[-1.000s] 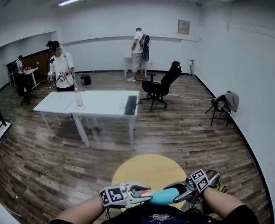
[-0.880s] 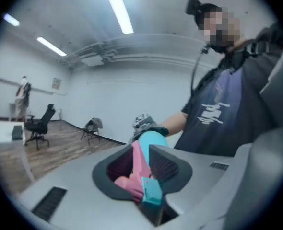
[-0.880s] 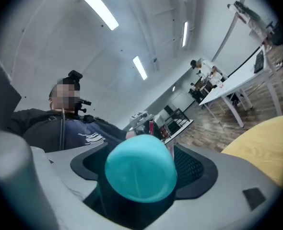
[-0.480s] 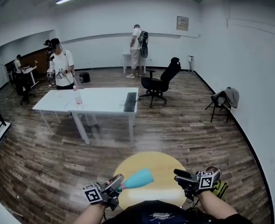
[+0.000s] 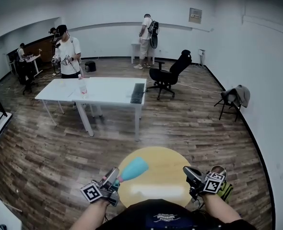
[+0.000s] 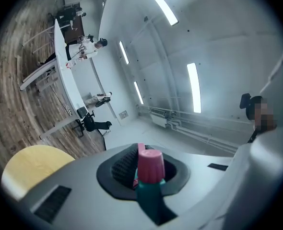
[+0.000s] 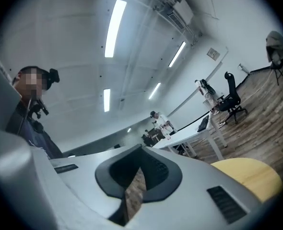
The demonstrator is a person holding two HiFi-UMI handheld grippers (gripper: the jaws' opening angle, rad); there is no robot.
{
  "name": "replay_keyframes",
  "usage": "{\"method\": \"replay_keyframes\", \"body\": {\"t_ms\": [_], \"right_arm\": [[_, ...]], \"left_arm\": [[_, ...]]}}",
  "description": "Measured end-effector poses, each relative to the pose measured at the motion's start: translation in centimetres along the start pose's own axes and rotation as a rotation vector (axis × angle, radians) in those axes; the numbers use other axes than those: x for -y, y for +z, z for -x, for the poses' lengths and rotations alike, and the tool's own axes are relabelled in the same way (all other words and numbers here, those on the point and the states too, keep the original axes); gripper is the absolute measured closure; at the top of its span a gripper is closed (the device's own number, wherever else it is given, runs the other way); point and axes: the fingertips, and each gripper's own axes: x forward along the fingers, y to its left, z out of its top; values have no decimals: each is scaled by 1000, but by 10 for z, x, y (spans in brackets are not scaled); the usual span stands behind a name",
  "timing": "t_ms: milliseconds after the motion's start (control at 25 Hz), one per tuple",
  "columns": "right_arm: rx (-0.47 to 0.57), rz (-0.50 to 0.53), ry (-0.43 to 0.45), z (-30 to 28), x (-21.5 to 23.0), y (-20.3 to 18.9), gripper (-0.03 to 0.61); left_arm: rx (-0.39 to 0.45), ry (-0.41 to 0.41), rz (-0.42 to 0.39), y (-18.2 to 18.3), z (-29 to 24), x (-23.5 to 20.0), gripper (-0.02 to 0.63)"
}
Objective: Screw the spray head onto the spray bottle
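The teal plastic spray bottle (image 5: pixel 133 168) is clamped in the left gripper (image 5: pixel 113 177), its pink top (image 6: pixel 150 165) showing between the narrow jaws. Its body tilts up over the round yellow table (image 5: pixel 168 176). The right gripper (image 5: pixel 189 172) hangs well apart at the table's right side, jaws closed together, nothing between them

Where I stand is a bare open-plan office: white walls (image 5: pixel 256 80), strip lights (image 7: pixel 112 28) overhead, plank floor (image 5: pixel 45 152), a long white table (image 5: pixel 108 92), a black swivel chair (image 5: pixel 168 75), and three other people (image 5: pixel 67 51) at tables.
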Motion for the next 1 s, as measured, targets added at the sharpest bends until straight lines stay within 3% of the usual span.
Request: {"method": "replay_keyframes", "body": {"t_ms": [200,440,1000], "right_arm": [[29,2,-78,-1,18,3,555],[36,-7,-114,8,25,5,557],[3,-2,-97,15,23,-5,557]], "left_arm": [[-9,4,9,-7,-3,1,551],[-14,6,-15,-6,-4,4,551],[-21,16,1,-16,-9,2,551]]}}
